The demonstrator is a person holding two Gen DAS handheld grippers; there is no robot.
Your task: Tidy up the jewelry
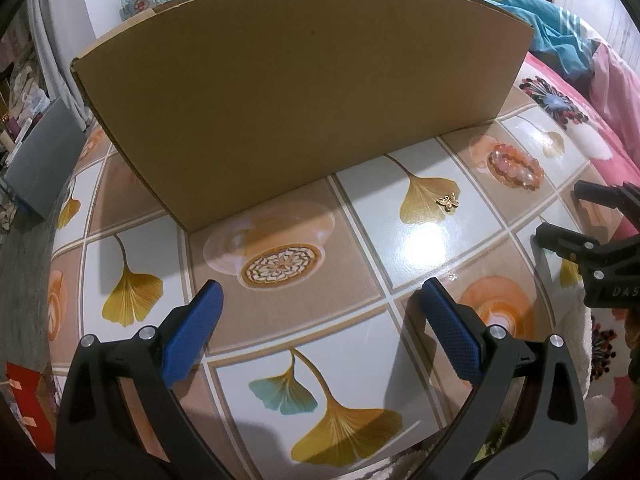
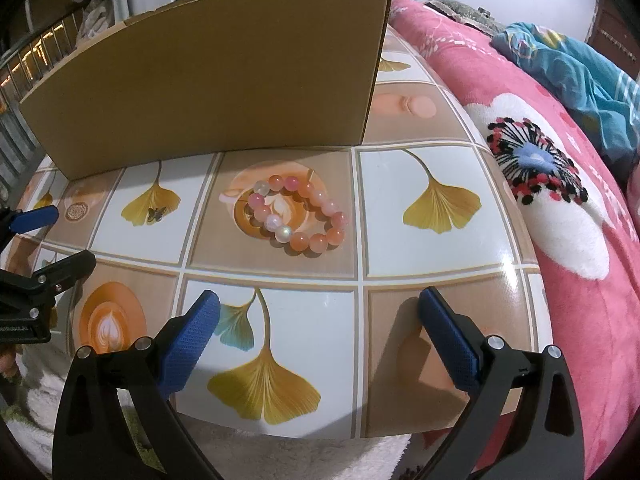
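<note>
Tools hover low over the near edge of the desk (image 2: 432, 216), side by side. The left tool (image 1: 320, 300) and right tool (image 2: 320, 304) both gape wide, holding nothing. A pink bead bracelet (image 2: 298, 216) lies ahead of the right tool, a small gold butterfly charm (image 1: 448, 202) to its left, before an upright cardboard box (image 1: 300, 92).

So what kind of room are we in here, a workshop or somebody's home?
Most likely a home bedroom. A pink floral blanket and rumpled teal bedding lie right beside the small table with its ginkgo-leaf cover, where a beaded bracelet and a cardboard box sit.
</note>
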